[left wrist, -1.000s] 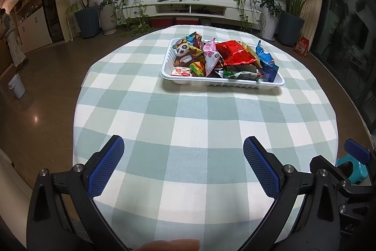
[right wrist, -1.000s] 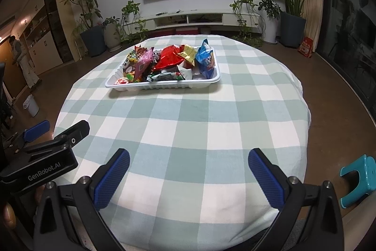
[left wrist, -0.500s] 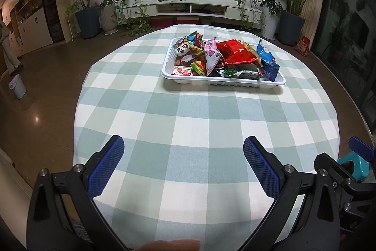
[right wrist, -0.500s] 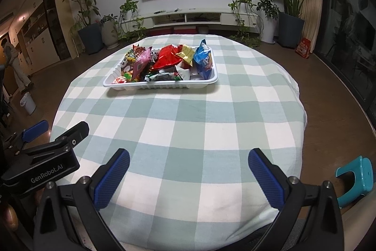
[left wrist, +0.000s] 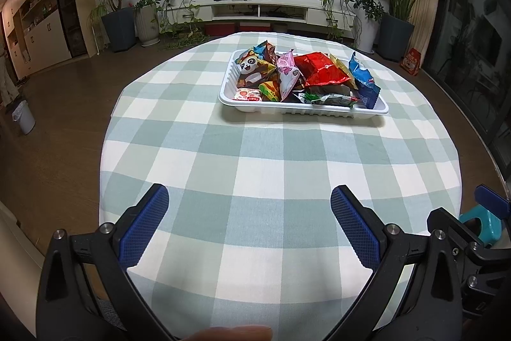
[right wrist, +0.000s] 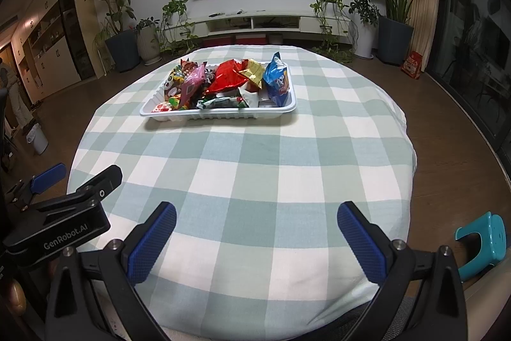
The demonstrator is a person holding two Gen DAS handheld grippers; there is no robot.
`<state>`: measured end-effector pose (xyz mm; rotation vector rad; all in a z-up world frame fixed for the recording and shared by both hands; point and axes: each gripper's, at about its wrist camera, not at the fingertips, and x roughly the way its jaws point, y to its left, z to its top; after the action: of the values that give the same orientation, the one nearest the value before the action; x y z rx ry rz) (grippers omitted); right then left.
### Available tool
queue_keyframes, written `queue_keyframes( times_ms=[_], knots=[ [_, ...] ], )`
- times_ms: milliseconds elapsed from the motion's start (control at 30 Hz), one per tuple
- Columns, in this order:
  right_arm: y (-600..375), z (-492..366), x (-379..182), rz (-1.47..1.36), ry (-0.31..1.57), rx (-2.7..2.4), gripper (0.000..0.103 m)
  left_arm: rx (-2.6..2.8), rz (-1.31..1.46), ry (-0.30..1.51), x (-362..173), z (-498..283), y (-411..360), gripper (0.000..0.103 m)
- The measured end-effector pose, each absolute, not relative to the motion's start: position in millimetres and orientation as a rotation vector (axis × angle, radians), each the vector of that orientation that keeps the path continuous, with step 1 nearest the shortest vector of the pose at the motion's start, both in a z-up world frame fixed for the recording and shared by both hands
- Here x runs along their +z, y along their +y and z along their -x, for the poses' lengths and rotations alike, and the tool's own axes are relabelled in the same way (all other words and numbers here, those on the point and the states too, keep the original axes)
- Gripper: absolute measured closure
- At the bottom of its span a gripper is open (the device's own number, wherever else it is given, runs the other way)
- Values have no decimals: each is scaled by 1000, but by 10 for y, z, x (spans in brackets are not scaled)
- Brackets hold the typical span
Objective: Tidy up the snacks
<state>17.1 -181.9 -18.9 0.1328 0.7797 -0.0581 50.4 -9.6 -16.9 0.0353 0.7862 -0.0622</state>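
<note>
Both the left gripper [left wrist: 249,206] and right gripper [right wrist: 257,221] hung over the near table [left wrist: 255,149] edge, jaws wide apart, holding nothing. Snack packets [left wrist: 319,72] sat piled in the white tray [left wrist: 303,111] further back.

"GenRobot.AI" on left gripper [right wrist: 103,214]

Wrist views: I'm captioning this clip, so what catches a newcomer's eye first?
A white tray heaped with bright snack packets, a red packet on top, sits at the far side of the green-checked tablecloth. Near the camera, both grippers' blue-padded jaws gape wide and empty.
</note>
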Motion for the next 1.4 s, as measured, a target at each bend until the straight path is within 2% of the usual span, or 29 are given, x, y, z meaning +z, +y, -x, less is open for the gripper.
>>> queue_keyframes(
  times_ms=[1400],
  knots=[
    [-1815, -159, -171, -132, 784, -58, 0, -64, -39, 789, -200, -491, -87, 0]
  ],
)
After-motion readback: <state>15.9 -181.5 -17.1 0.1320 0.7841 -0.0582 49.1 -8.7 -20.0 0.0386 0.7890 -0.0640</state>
